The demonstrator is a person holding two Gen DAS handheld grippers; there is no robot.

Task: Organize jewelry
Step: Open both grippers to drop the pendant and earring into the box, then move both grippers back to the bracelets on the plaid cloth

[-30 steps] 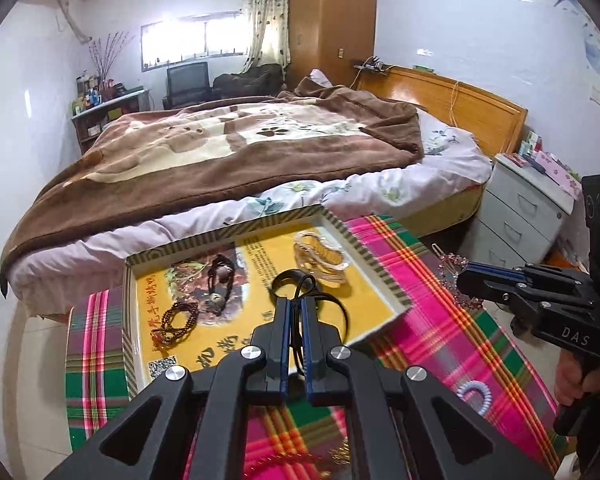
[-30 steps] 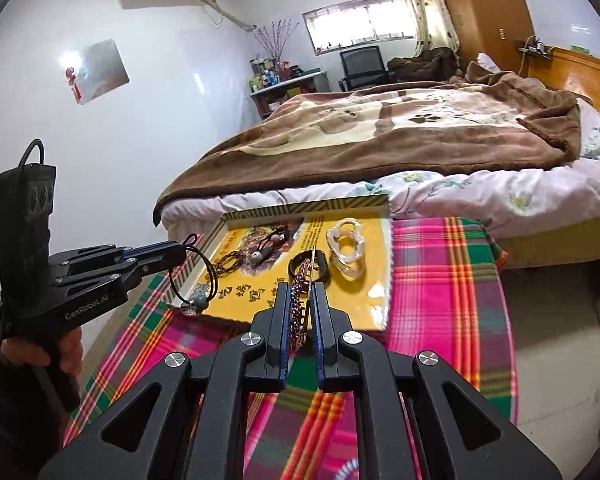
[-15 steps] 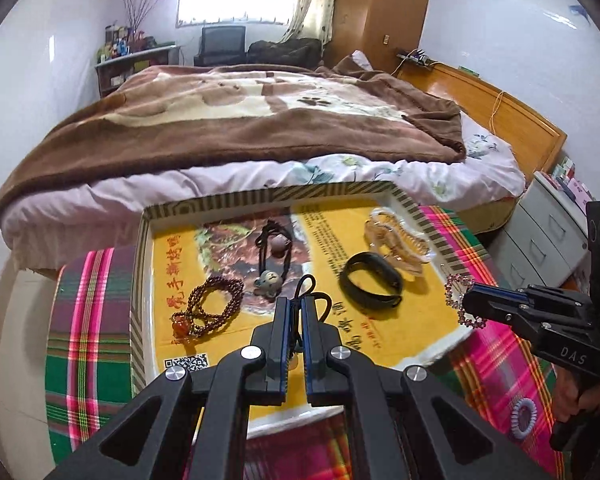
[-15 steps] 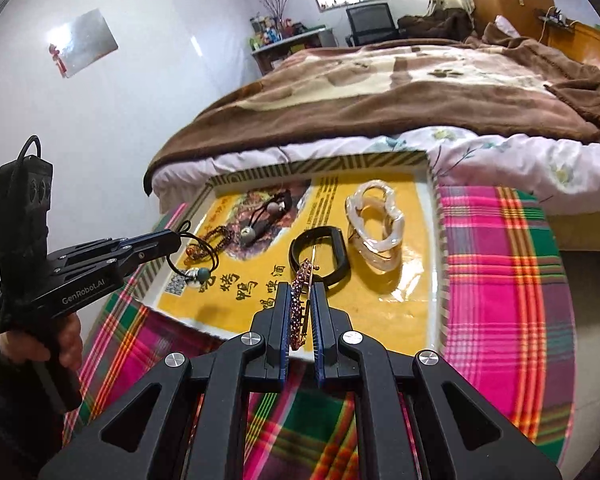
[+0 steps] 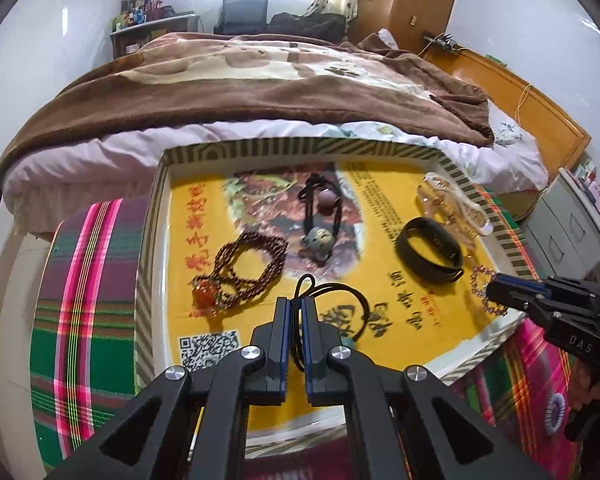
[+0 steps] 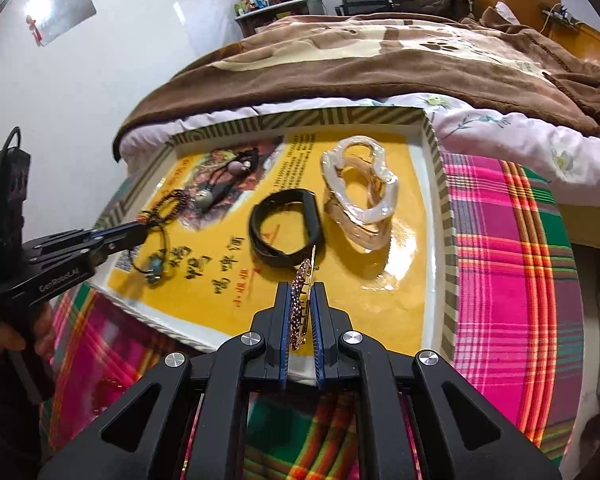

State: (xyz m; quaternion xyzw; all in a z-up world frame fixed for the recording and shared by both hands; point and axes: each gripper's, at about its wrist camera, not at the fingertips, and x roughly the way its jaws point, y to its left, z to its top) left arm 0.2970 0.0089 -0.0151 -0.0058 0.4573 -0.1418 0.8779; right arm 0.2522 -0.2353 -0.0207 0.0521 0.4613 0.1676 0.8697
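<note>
We are at the placing step: both grippers hang low over the yellow tray (image 5: 380, 148) that lies on the plaid cloth (image 6: 512, 240), each carrying a piece to set down. Our left gripper (image 5: 296, 304) is pinched on a black cord necklace (image 5: 340, 292) whose loop droops over the tray's near edge, with a small blue bead (image 6: 156, 266) hanging from it in the right wrist view. Our right gripper (image 6: 302, 300) is pressed together on a beaded hair clip (image 6: 302, 280), poised over the tray's near right part, just short of the black wristband (image 6: 286, 228). Already lying in the tray are a brown bead string (image 5: 244, 272) toward the left edge, a dark cord with round beads (image 5: 320, 216) mid-tray, and clear bangles (image 6: 360, 196) by the far right corner. We judge the next move to be a little more descent, then opening the jaws over bare yellow patches so nothing tangles with its neighbours. A spiral hair tie (image 5: 554, 414) waits on the cloth off the tray's right edge. As for writing, the left tool reads "GenRobot.AI", the right one "DAS"; the tray bears large red Chinese characters we cannot read reliably, and a QR code (image 5: 208, 346) near its near-left corner.
</note>
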